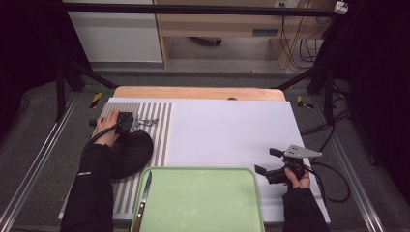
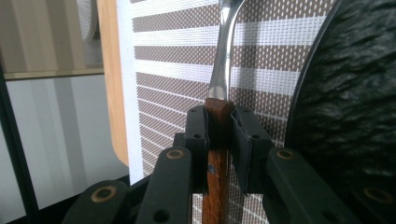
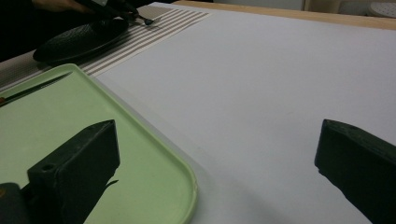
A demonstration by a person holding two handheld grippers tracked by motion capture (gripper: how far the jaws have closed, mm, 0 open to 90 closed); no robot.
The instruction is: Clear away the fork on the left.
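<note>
The fork (image 2: 223, 56) lies over the striped placemat (image 2: 177, 56) at the far left of the table (image 1: 203, 93), just beside the black plate (image 2: 345, 93). Its wooden handle is clamped between the left tongs (image 2: 219, 128), which grip near the joint with the metal neck; holding there likely keeps the head steady for setting down. In the high view the left tongs (image 1: 129, 121) sit at the plate's (image 1: 130, 152) far rim with the fork (image 1: 147, 121) pointing right across the placemat (image 1: 162, 128).

The right tongs (image 1: 269, 161) stand apart and empty, held above the white sheet (image 1: 227, 130) near the green tray (image 1: 203, 203), apparently waiting. A knife (image 1: 143, 200) rests at the tray's left edge. The plate borders the fork closely and limits room on that side.
</note>
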